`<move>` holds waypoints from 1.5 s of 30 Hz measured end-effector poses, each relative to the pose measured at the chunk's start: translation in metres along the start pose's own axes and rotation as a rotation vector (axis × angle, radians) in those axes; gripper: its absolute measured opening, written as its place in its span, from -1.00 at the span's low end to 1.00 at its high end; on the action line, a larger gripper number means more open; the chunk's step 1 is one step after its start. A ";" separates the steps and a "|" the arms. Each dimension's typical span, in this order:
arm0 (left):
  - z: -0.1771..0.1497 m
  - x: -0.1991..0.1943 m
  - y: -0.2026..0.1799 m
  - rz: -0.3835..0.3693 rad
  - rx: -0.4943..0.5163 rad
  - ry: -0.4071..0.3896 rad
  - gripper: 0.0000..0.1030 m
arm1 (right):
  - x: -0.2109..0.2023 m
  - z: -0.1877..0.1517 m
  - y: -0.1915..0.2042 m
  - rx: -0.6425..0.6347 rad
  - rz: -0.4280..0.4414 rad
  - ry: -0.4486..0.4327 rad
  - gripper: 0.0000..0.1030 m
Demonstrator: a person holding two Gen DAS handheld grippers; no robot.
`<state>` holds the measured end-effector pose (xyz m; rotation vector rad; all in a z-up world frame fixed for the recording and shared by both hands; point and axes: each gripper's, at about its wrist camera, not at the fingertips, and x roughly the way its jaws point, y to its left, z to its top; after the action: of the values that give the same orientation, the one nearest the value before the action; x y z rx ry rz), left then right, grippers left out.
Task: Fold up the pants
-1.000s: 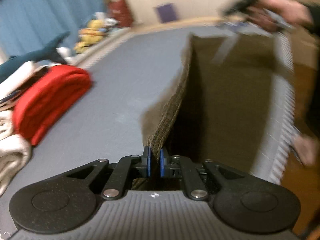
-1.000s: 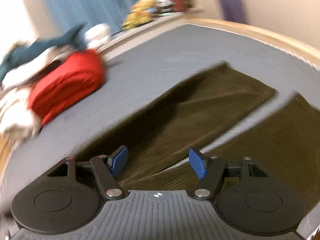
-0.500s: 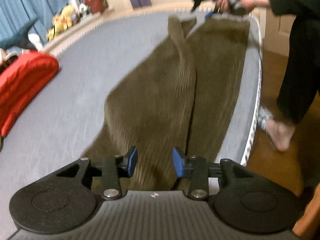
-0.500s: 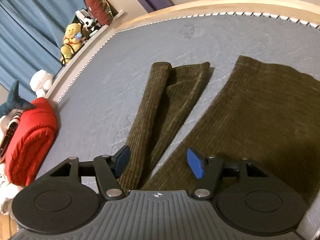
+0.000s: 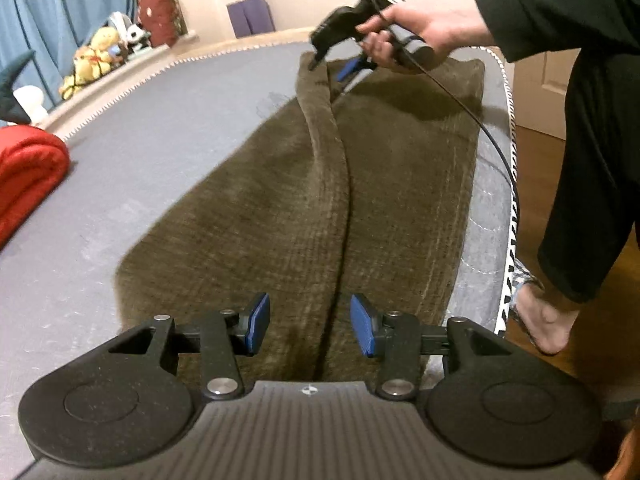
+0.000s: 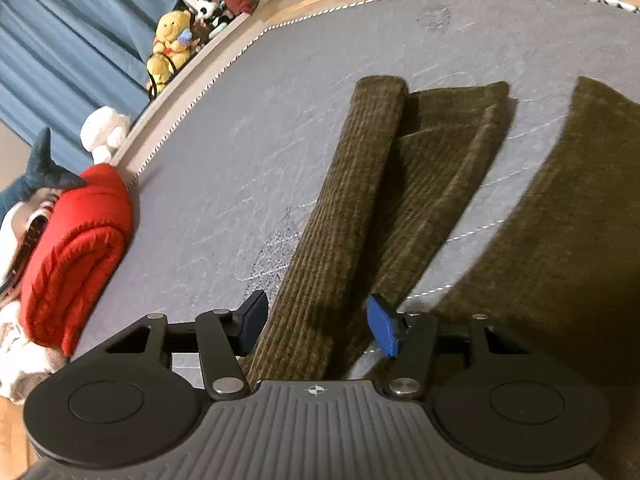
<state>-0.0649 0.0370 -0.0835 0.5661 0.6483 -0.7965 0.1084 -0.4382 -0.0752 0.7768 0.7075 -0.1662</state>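
**Soft corduroy pants lie flat, ready for a fresh grip**

The pants [image 5: 280, 208] lie spread on the grey mattress [image 5: 132, 168], along the edge where the person stands and well apart from the red blanket [image 5: 28, 176] at the opposite side. One leg is doubled lengthways, its fold forming a raised ridge down the middle.

The left gripper [image 5: 306, 324] hangs over the near end of the pants with its jaws opening, cloth below them but nothing pinched. The right gripper [image 6: 316, 324] sits at the far end from it, its jaws closing astride the ridged leg, though the pads do not yet press on it.

The ribbed cloth looks thick, limp and fairly heavy for fabric. It will likely sag between two holds and drag on the mattress rather than slide. Good places to take hold seem to be the hem corners and the waistband edge, pinching all layers together so the fold stays aligned.
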 end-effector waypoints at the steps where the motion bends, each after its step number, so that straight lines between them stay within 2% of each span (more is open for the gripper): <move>1: 0.001 0.004 -0.002 0.001 0.005 0.009 -0.04 | 0.005 0.000 0.001 -0.003 -0.006 0.002 0.13; 6: -0.003 0.025 0.002 0.028 -0.016 0.079 -0.04 | 0.024 0.000 0.007 0.001 -0.022 0.015 0.13; 9: -0.009 0.035 0.006 0.045 0.002 0.126 -0.25 | 0.029 0.001 0.015 -0.023 -0.023 0.012 0.03; 10: -0.011 0.037 0.007 0.049 0.008 0.140 -0.37 | 0.030 0.001 0.017 -0.035 -0.026 0.012 -0.12; 11: -0.012 0.039 0.008 0.048 0.011 0.146 -0.51 | 0.031 0.001 0.019 -0.046 -0.032 0.012 -0.38; 13: -0.013 0.039 0.010 0.037 0.012 0.143 -0.66 | 0.029 0.003 0.019 -0.060 -0.048 0.001 -0.70; 14: -0.013 0.038 0.011 0.033 0.013 0.139 -0.76 | 0.027 0.004 0.018 -0.059 -0.044 -0.002 -0.76; 18: -0.010 0.031 0.013 0.022 0.021 0.119 -0.83 | 0.005 0.009 0.019 -0.094 -0.034 -0.041 -0.80; 23: -0.002 -0.002 0.019 0.003 0.038 0.022 -0.86 | -0.056 0.015 0.019 -0.135 -0.001 -0.117 -0.82; 27: 0.000 -0.037 0.028 -0.019 0.051 -0.049 -0.87 | -0.120 0.014 0.009 -0.142 0.021 -0.162 -0.83; 30: -0.008 -0.054 0.033 -0.100 0.055 -0.072 -0.87 | -0.167 -0.001 -0.001 -0.177 -0.037 -0.154 -0.84; 33: -0.021 -0.051 0.027 -0.185 0.084 -0.022 -0.87 | -0.196 -0.034 -0.019 -0.218 -0.189 -0.102 -0.84; 36: -0.025 -0.038 0.016 -0.237 0.117 0.054 -0.87 | -0.206 -0.064 -0.054 -0.136 -0.283 -0.008 -0.84; 37: -0.026 -0.033 0.012 -0.254 0.126 0.089 -0.86 | -0.203 -0.072 -0.067 -0.110 -0.304 0.028 -0.82; 39: -0.027 -0.024 0.004 -0.280 0.156 0.161 -0.83 | -0.196 -0.077 -0.094 -0.020 -0.290 0.092 -0.79; 40: -0.027 -0.023 0.000 -0.287 0.178 0.185 -0.81 | -0.195 -0.074 -0.110 0.054 -0.266 0.095 -0.67; 42: -0.024 -0.025 0.000 -0.292 0.181 0.178 -0.77 | -0.195 -0.063 -0.128 0.099 -0.230 0.042 -0.58; 44: -0.019 -0.031 0.006 -0.291 0.133 0.144 -0.69 | -0.198 -0.047 -0.143 0.138 -0.249 -0.034 -0.22; 45: -0.016 -0.034 0.010 -0.294 0.109 0.122 -0.68 | -0.199 -0.039 -0.151 0.159 -0.240 -0.064 -0.17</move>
<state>-0.0796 0.0690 -0.0676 0.6307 0.8160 -1.0841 -0.1213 -0.5414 -0.0551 0.8327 0.7315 -0.4679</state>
